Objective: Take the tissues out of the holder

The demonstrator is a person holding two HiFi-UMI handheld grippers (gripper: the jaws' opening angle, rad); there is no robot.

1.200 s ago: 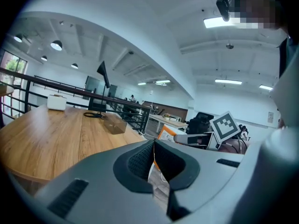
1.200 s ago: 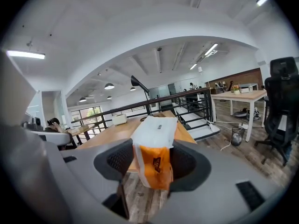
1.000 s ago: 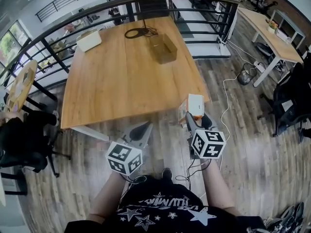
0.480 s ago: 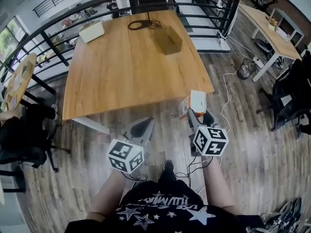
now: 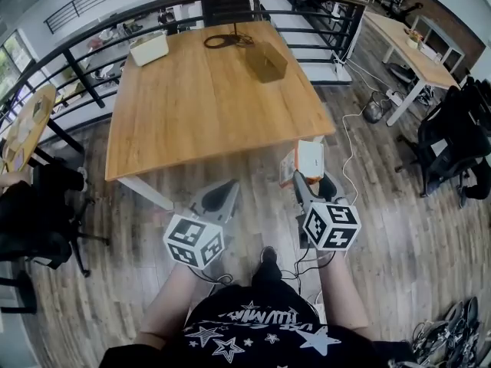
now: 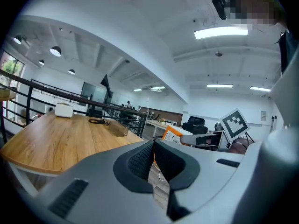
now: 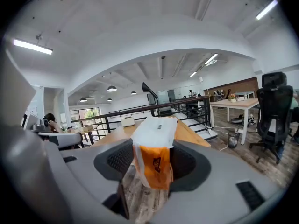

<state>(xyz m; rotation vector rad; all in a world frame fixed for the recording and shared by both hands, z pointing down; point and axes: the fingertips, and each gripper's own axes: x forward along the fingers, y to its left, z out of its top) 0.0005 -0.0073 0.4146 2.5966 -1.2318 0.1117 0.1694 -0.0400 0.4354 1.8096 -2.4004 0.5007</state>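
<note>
The tissue pack [image 5: 310, 159] sits in the right tool [image 5: 304, 181], holder [image 5: 266, 63] on the table [image 5: 192, 113].

Left tongs [image 6: 154, 149] closed, right tongs [image 7: 150, 164] clamping tissue pack [image 7: 155, 130]

Two hand-held grippers [image 5: 218, 199] [image 5: 300, 181], one tissue pack [image 5: 310, 159] (orange-white)

A big wooden table [image 5: 207, 106] stands on a grey-brown plank floor [image 5: 399, 236], close against a black metal railing [image 5: 84, 79] that runs round its far sides. Off to the right there's a paler table with white legs [image 5: 410, 52] and a black office chair [image 5: 449, 144] near it. Long strip lights [image 6: 220, 32] glow on the white ceiling [image 7: 154, 27].
</note>
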